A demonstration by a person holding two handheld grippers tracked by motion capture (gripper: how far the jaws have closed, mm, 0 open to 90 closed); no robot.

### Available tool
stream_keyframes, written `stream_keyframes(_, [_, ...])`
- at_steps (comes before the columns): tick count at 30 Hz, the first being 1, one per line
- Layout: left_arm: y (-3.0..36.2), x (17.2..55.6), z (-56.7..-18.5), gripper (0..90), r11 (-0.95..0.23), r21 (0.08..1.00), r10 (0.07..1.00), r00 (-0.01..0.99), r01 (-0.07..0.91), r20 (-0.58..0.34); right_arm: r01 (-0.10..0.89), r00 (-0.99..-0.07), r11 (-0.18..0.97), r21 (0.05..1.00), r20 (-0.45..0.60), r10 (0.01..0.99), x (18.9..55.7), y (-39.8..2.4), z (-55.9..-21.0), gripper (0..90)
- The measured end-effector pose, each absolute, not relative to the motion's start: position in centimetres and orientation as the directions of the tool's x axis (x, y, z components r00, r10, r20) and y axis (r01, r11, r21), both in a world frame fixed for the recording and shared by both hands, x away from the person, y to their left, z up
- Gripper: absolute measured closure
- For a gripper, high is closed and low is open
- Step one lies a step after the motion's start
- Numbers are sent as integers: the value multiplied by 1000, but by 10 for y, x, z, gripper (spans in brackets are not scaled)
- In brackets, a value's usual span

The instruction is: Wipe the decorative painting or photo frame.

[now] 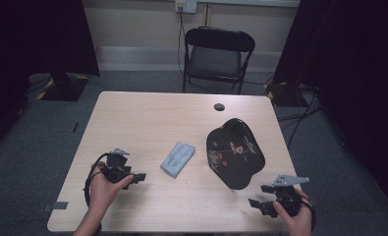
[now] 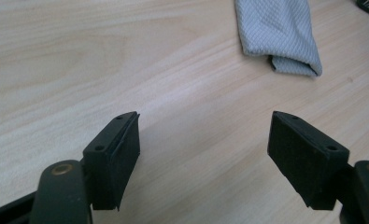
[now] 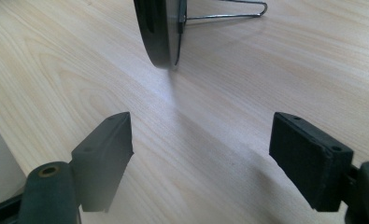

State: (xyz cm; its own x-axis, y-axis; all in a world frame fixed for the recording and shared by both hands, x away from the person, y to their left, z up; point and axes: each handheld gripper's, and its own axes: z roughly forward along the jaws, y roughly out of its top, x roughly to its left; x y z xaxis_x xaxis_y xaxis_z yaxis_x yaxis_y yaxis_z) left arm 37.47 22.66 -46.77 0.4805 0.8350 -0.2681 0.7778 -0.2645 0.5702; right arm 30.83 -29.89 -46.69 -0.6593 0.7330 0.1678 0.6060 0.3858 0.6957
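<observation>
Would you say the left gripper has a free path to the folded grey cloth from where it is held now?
Probably yes. The left gripper is open, and bare table lies between it and the grey cloth. The black plate stands beyond the cloth, off that path.

Table (image 1: 147, 113) matt pale wood; cloth (image 1: 178, 159) waffle-weave grey fabric; plate (image 1: 234, 152) glossy black lacquer.

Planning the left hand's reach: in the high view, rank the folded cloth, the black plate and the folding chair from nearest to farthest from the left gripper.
From the left gripper:
1. Folded cloth, just right of it, mid-table.
2. Black plate, farther right, propped on a stand.
3. Folding chair, beyond the table's far edge.
</observation>
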Motion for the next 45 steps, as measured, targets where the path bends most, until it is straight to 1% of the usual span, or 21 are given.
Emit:
stream_keyframes(10, [237, 367, -472, 251, -268, 565, 841, 475, 780, -257, 607, -659, 393, 690, 162, 734, 309, -299, -468, 212])
stream_keyframes(21, [248, 364, -471, 245, -243, 567, 848, 456, 787, -270, 607, -663, 402, 685, 159, 731, 310, -299, -469, 212])
stream_keyframes(28, [253, 363, -474, 244, -257, 569, 839, 472, 781, -270, 610, -662, 403, 683, 159, 732, 310, -300, -470, 212])
stream_keyframes(37, [265, 361, -476, 243, -227, 574, 849, 448, 787, -279, 617, -659, 414, 669, 151, 737, 311, -301, -473, 212])
stream_keyframes(45, [271, 361, -478, 240, -239, 573, 847, 457, 784, -271, 622, -652, 412, 665, 149, 743, 311, -304, -476, 212])
